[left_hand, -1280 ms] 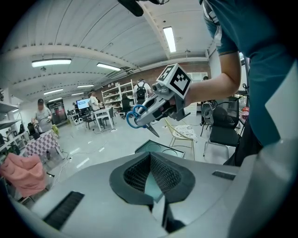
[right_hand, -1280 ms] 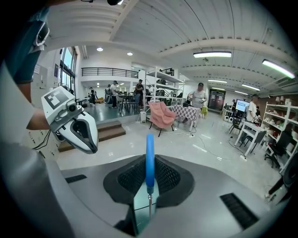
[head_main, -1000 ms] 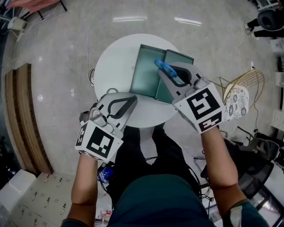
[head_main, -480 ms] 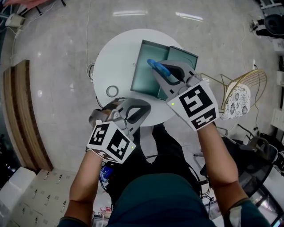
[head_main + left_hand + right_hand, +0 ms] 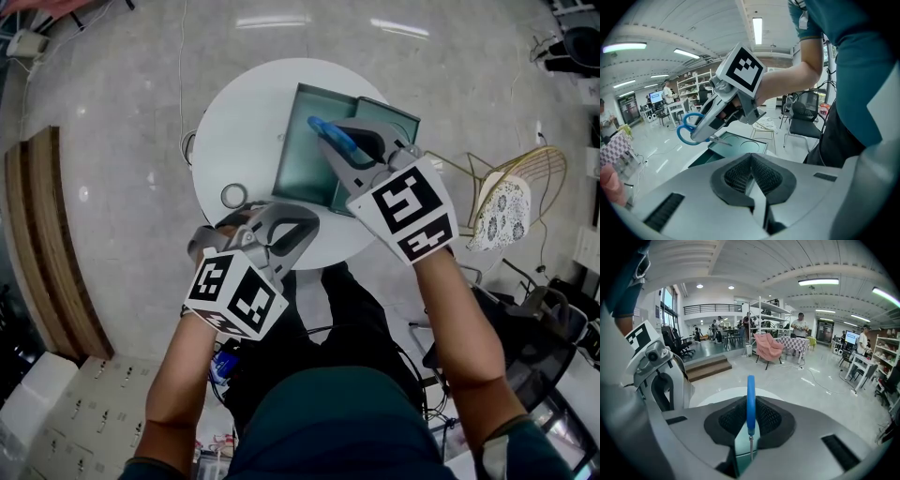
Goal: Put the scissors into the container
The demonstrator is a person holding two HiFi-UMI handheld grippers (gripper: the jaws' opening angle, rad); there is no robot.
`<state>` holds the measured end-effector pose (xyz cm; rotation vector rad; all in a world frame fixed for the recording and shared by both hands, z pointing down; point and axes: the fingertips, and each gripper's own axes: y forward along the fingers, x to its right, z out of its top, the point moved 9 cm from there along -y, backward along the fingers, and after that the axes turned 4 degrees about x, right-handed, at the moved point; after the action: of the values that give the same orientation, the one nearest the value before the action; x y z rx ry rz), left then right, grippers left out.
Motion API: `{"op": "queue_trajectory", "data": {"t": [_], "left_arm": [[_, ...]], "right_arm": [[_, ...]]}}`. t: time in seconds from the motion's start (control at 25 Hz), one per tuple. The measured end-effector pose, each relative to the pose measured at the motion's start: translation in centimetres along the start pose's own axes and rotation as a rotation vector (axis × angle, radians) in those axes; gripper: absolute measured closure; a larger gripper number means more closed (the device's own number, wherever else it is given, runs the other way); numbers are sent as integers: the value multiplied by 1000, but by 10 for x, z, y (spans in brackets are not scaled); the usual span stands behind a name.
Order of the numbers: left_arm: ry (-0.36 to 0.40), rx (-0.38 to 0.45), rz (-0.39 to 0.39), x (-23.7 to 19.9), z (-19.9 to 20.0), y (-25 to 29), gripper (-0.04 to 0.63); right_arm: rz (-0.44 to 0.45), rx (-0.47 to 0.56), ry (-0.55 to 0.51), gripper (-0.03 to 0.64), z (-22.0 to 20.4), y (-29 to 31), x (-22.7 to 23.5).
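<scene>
Compared with a second ago, the left hand-held gripper [image 5: 302, 228] has come up to the near edge of the worktop [image 5: 234, 122], and a small ring [image 5: 233, 195] now shows uncovered, left of the container [image 5: 300, 164]. The right hand-held gripper [image 5: 339, 139] has shifted a little to the left over the container.

From the head view, the container lies open on the round white worktop. The blue-handled scissors [image 5: 321, 129] are above it, near the wall between its two parts, and are clamped in the right hand-held gripper.

The left gripper view shows that this hand-held gripper's jaws are pressed together with nothing between them. Beyond them, the right hand-held gripper holds the scissors in the air over the container, not touching it.

The right gripper view shows its jaws narrow, closed on the scissors, whose blue handle stands edge-on between the pads. The left hand-held gripper appears on the left, beside the worktop.
</scene>
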<state>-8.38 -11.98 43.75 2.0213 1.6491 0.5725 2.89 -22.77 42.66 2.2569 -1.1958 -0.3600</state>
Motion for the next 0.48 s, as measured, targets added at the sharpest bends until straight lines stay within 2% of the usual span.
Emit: {"op": "queue_trajectory", "data": {"t": [0.48], "left_arm": [[-23,-4,4,-8,-7,11,577]], "right_arm": [[-3,-49,-9,553,-20,15,13]]}}
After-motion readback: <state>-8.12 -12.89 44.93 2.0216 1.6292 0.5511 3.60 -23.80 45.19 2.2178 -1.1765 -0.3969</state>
